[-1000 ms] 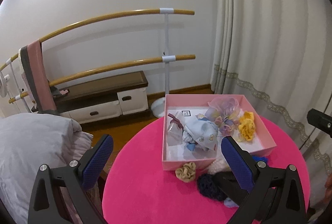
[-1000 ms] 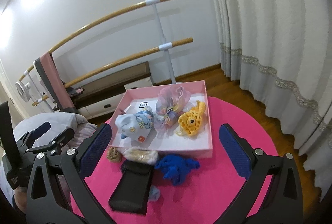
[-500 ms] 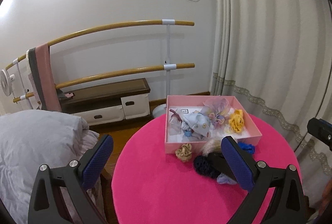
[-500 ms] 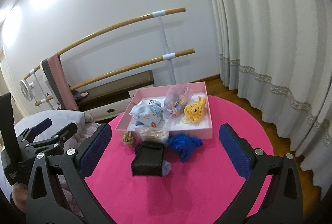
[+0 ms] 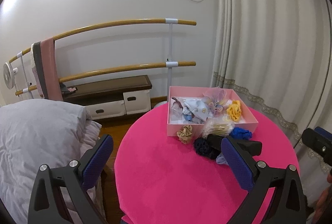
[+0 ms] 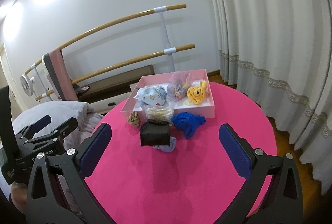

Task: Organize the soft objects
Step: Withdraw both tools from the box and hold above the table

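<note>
On a round table [image 6: 207,161] covered in plush hot-pink fabric, a shallow pink cardboard box [image 6: 187,110] sits toward 12 o'clock. It holds a pale blue printed cloth [image 6: 153,96], a gauzy lilac scrunchie [image 6: 179,87] and a yellow crocheted toy [image 6: 196,93]. Just outside its near wall lie a beige ruffled scrunchie [image 5: 185,133], a crinkly clear packet [image 6: 159,113], a blue knitted piece [image 6: 187,121] and a black boxy pouch [image 6: 154,133]. Left gripper [image 5: 168,158] and right gripper [image 6: 166,148] both hover with jaws wide apart, holding nothing.
</note>
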`<state>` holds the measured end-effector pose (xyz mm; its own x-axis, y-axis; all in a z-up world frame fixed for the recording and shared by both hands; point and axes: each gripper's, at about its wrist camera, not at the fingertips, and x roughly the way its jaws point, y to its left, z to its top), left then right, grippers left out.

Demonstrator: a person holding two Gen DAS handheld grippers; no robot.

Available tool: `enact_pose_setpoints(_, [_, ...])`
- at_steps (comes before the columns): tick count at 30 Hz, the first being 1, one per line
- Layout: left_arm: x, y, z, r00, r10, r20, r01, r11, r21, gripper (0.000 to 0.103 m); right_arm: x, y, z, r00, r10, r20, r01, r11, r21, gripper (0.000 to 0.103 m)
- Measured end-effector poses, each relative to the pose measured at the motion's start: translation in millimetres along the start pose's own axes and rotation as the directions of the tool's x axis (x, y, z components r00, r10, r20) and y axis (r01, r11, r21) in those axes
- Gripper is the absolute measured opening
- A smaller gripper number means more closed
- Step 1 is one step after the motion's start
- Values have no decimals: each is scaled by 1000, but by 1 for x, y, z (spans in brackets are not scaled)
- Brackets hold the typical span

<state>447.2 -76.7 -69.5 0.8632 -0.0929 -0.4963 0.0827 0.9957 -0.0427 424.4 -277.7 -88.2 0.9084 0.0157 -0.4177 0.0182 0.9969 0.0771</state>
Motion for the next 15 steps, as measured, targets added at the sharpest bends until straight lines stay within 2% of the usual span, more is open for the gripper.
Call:
enact_pose_setpoints(6, [-15,-1,-11,1000,-1,-4,1,1000,4,103,1,9,-11,1000,6,-14,-6,1000,-15,103])
enact_pose_setpoints(15, [-30,-1,-15,1000,-7,-6,7,1000,-4,103,-11,15,-11,1000,-15,23,16,999,-28,103])
